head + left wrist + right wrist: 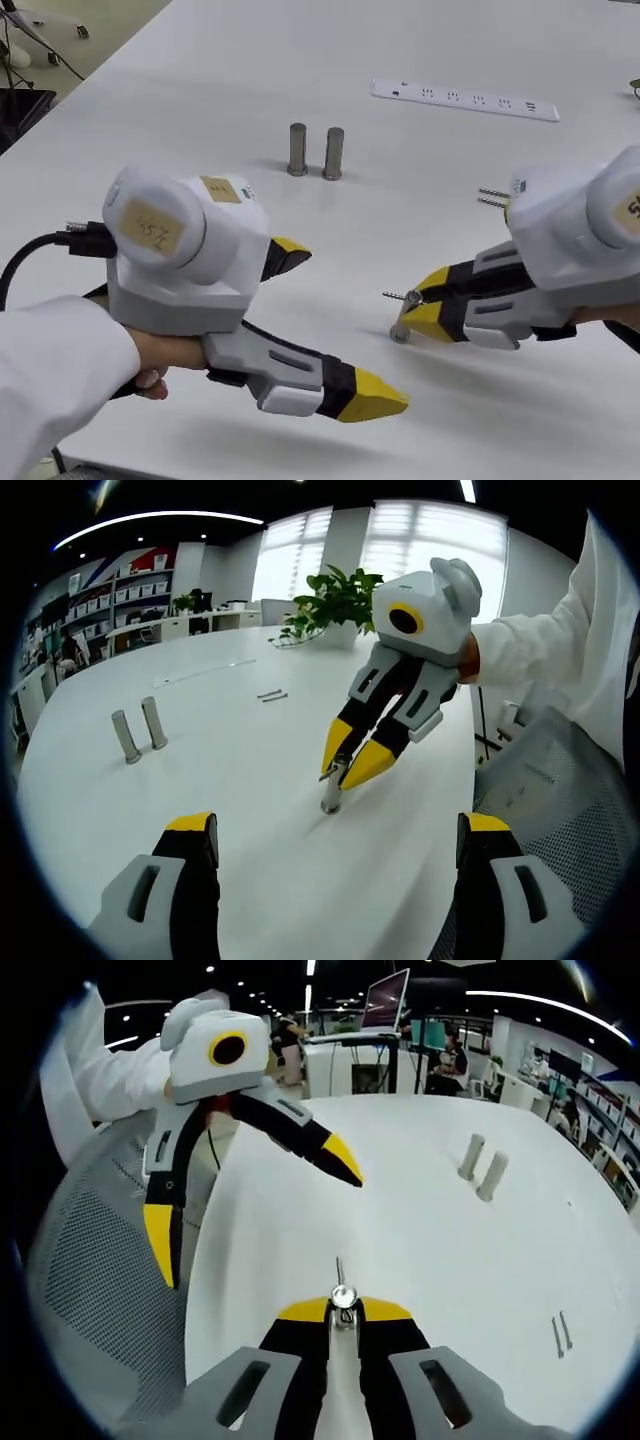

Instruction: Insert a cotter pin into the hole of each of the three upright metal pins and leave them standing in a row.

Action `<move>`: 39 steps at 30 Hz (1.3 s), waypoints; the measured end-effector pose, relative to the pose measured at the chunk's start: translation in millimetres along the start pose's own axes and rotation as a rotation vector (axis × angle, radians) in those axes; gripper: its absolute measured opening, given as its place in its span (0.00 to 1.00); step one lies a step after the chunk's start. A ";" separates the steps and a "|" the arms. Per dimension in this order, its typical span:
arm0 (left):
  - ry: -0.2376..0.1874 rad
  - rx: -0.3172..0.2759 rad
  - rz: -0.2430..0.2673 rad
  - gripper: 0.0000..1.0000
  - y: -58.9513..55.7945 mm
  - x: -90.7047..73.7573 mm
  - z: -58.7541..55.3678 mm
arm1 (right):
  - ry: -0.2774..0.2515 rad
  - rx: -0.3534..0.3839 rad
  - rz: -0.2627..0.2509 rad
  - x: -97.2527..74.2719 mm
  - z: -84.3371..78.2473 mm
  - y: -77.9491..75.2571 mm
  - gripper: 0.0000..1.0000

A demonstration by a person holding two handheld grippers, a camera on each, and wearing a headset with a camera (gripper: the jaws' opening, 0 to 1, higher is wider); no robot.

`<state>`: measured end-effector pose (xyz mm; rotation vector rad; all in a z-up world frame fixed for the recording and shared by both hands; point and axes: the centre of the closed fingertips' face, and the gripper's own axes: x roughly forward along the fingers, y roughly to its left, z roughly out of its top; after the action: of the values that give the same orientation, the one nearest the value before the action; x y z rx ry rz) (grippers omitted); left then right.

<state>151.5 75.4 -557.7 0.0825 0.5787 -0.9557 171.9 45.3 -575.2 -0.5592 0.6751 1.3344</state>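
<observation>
Head view: left gripper (346, 328) hovers spread; right gripper (422, 303) pinches metal pin (400, 331).

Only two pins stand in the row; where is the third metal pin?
Head view, right of centre: the third metal pin stands gripped by the right gripper, nearer the person than the two upright pins.

Head view looks down from near. Gripper views face each other over the tabletop (200, 80). All show two upright pins (298, 150).
</observation>
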 end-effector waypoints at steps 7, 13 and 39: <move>-0.022 -0.013 0.009 0.97 1.9 -4.8 3.7 | 0.001 0.009 0.010 1.6 0.3 0.1 0.04; -0.020 -0.004 0.015 0.97 2.8 -7.8 5.4 | 0.015 -0.031 0.005 1.9 2.8 -3.8 0.04; -0.034 -0.024 0.063 0.98 15.8 -25.8 10.1 | 0.039 -0.193 0.046 28.6 46.0 -40.8 0.04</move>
<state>157.0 100.7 -539.2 0.0628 0.5527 -0.8876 220.6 91.3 -564.6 -0.7301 0.5979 1.4439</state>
